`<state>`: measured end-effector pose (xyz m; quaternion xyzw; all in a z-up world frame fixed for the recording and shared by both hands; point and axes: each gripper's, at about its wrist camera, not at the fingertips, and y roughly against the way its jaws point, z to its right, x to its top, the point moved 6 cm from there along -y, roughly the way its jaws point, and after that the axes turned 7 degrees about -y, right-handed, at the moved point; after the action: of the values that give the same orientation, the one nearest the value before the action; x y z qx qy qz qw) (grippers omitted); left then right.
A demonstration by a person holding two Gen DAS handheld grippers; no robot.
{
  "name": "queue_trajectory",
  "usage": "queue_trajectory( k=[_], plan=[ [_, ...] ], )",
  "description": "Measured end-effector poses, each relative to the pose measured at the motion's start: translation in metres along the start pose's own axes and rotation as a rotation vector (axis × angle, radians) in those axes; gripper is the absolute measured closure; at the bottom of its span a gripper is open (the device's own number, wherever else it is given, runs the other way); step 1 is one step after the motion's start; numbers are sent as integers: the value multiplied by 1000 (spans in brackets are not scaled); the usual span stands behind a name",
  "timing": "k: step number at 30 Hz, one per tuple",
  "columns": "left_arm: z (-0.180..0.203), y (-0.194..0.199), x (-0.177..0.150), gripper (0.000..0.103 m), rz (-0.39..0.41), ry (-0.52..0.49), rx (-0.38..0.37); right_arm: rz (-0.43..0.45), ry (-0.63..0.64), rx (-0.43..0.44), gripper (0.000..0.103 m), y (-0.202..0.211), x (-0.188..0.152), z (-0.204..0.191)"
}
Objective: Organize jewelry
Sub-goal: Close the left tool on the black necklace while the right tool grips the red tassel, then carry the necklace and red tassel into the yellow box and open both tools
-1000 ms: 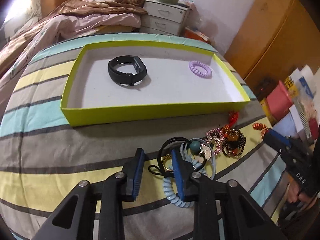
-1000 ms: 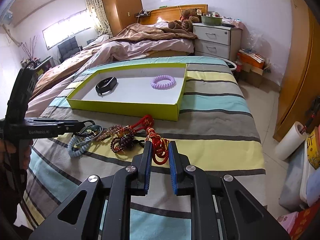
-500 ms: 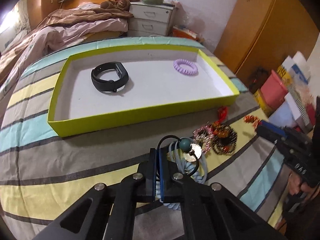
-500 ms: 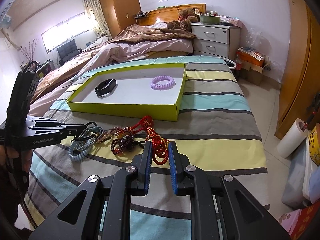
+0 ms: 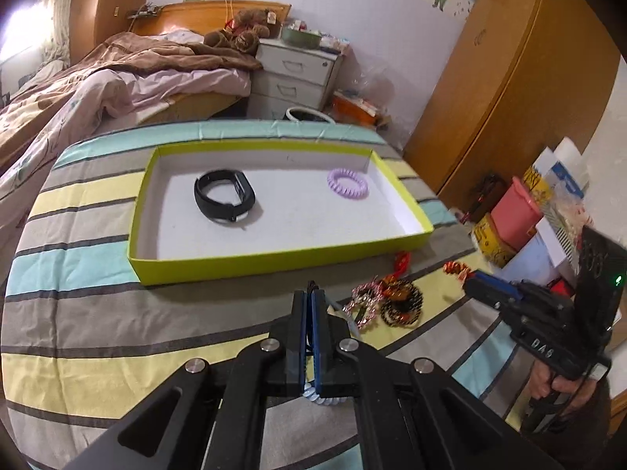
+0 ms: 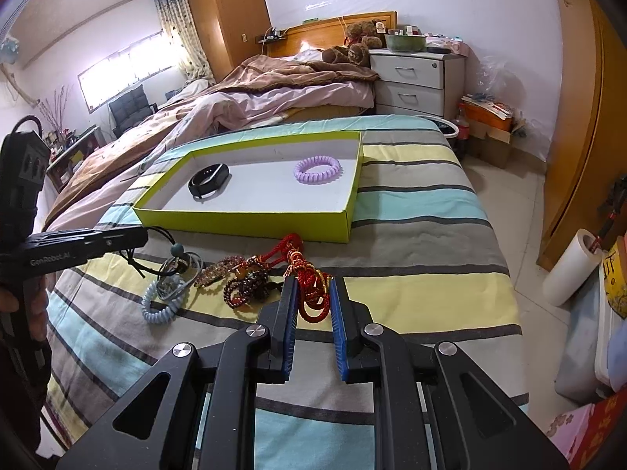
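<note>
A yellow-green tray (image 5: 274, 260) (image 6: 250, 221) on the striped bed holds a black wristband (image 5: 224, 195) (image 6: 209, 175) and a purple coil hair tie (image 5: 347, 183) (image 6: 317, 165). My left gripper (image 5: 309, 294) (image 6: 145, 235) is shut on a black cord necklace with a teal bead (image 6: 177, 250), lifted above the bed. A pale blue coil tie (image 6: 162, 303), beaded bracelets (image 5: 401, 304) (image 6: 245, 288) and a red cord bracelet (image 6: 309, 282) lie before the tray. My right gripper (image 6: 311, 290) (image 5: 476, 288) is open, with its fingers on either side of the red cord.
A white nightstand (image 5: 296, 74) and an unmade bed (image 5: 117, 74) stand behind the striped bed. Boxes and bags (image 5: 540, 215) crowd the floor at the right by a wooden wardrobe (image 5: 509, 78). A paper roll (image 6: 572, 266) stands on the floor.
My left gripper closed on the black cord necklace and lifted it off the pile. My right gripper stayed over the red cord bracelet.
</note>
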<state>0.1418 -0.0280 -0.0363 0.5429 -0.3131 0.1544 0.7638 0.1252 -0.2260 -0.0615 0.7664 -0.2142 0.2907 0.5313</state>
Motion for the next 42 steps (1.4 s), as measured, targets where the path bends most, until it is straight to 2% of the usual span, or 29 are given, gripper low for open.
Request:
queue_trajectory(
  k=[9, 20, 22, 34, 38, 42],
  plan=[
    [7, 22, 17, 101, 68, -11, -46, 30, -1, 10, 86, 8, 10, -10],
    [-7, 13, 50, 101, 97, -25, -13, 46, 6, 20, 86, -4, 47, -26],
    [-11, 6, 58, 101, 85, -13, -36, 42, 9, 13, 86, -11, 54, -29],
    [-22, -58, 104, 101, 62, -36, -60, -48, 19, -43, 86, -74, 71, -23],
    [-26, -83, 112, 101, 37, 3, -96, -69, 31, -65, 86, -89, 72, -18],
    [-27, -103, 113, 101, -3, -18, -59, -91, 43, -76, 86, -98, 71, -15]
  ],
)
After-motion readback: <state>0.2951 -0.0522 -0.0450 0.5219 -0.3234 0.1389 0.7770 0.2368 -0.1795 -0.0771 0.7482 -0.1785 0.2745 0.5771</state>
